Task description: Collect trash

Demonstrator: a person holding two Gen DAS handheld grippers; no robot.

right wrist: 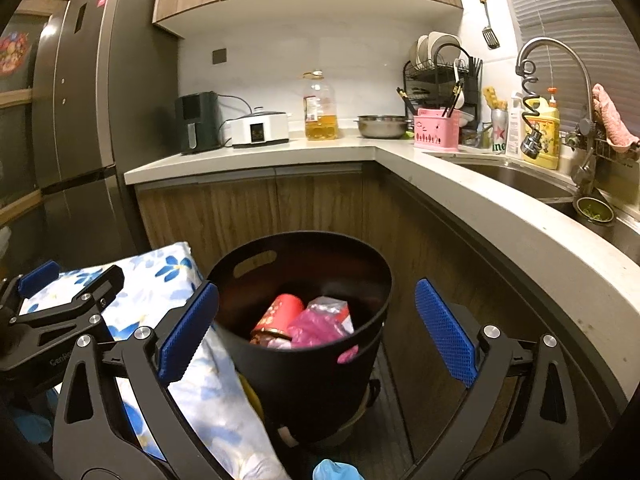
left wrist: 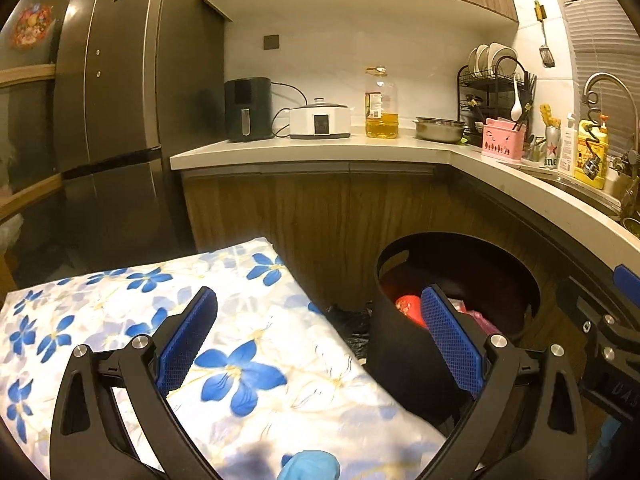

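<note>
The black trash bin (right wrist: 304,344) stands on the floor in the corner, below the kitchen counter (right wrist: 248,160) and just beside a surface with a blue flower cloth (left wrist: 224,320) over it. There is already trash inside the bin. A red can (right wrist: 276,316) lies on its side in there, and a crumpled pink plastic bag (right wrist: 316,326) lies touching it. A bit of pink also shows at the front of the bin. So part of the job looks done, because these things are in the bin and not on the floor. I cannot tell if more trash waits somewhere else, since none shows on the cloth or near the bin. The left gripper (left wrist: 320,320) is wide open and holds nothing; it hangs over the edge of the cloth, with the bin off to its right side. The right gripper (right wrist: 316,312) is wide open too, with nothing in it, and it points right at the bin.
</note>
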